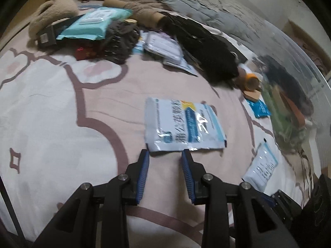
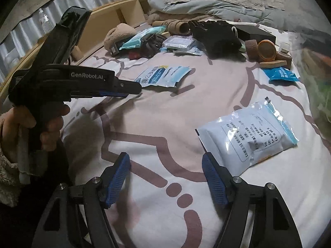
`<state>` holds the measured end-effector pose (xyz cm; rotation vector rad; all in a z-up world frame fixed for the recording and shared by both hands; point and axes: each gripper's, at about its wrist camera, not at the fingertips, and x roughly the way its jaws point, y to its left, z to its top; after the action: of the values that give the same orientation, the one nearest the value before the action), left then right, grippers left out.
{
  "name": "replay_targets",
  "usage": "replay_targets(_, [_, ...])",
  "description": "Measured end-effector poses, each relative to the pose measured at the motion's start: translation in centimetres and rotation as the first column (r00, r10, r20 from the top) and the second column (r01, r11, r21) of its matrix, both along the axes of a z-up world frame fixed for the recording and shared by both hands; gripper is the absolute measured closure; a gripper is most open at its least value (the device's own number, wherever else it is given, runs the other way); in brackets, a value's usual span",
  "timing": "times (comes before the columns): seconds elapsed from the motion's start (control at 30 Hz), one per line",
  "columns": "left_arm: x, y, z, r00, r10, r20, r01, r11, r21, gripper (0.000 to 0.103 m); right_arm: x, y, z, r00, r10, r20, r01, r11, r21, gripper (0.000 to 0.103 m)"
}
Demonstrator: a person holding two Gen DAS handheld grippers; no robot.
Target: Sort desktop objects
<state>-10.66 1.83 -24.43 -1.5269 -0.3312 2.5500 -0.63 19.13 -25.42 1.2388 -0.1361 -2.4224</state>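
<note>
A blue-and-white foil pouch (image 1: 182,124) lies flat on the pink patterned bedsheet (image 1: 62,103), just beyond the tips of my left gripper (image 1: 165,154). That gripper is shut down to a narrow gap between its blue pads and holds nothing. In the right wrist view the same pouch (image 2: 163,75) lies ahead of the left gripper (image 2: 134,87), which a hand (image 2: 20,124) holds. My right gripper (image 2: 165,156) is open over the sheet with nothing between its fingers. A white pouch with printed text (image 2: 248,136) rests beside its right finger, and also shows in the left wrist view (image 1: 261,167).
A clear plastic container (image 1: 289,103) with green and orange contents stands at the right. A small blue packet (image 2: 283,74) and tape rolls (image 2: 266,50) lie near it. At the back are a teal wipes pack (image 1: 93,24), dark cloth (image 1: 206,47), a quilt and a wooden headboard (image 2: 115,10).
</note>
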Motion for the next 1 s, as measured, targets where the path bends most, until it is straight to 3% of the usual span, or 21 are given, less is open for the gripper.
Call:
replay_targets(0.27, [0.7, -0.2, 0.5, 0.998, 0.042, -0.045, -0.045, 0.996, -0.079, 0.070, -1.4, 1.7, 0.0, 0.994, -0.107, 0.013, 0.108, 0.992, -0.058, 0.030])
replay_targets(0.43, [1.4, 1.0, 0.9, 0.997, -0.028, -0.067, 0.024, 0.998, -0.057, 0.070, -1.1, 1.7, 0.4, 0.994, -0.110, 0.004, 0.110, 0.992, -0.064, 0.030])
replay_targets(0.53, [1.4, 2.0, 0.7, 0.995, -0.072, -0.063, 0.069, 0.997, -0.045, 0.070, -0.1, 2.2, 1.9, 0.988, -0.136, -0.070, 0.133, 0.990, -0.053, 0.030])
replay_targets(0.7, [0.7, 2.7, -0.1, 0.996, -0.079, -0.043, 0.076, 0.995, -0.060, 0.070, 1.1, 5.9, 4.7, 0.945, -0.289, -0.153, 0.275, 0.956, -0.105, 0.030])
replay_targets(0.87, [-0.4, 2.7, -0.3, 0.997, -0.053, -0.063, 0.047, 0.994, -0.100, 0.070, -1.1, 9.9, 4.5, 0.909, -0.408, -0.082, 0.395, 0.908, -0.136, 0.030])
replay_targets(1.0, [-1.2, 2.0, -0.5, 0.998, -0.026, -0.055, 0.021, 0.996, -0.088, 0.070, -3.2, 10.6, 3.4, 0.923, -0.383, -0.046, 0.378, 0.922, -0.090, 0.030])
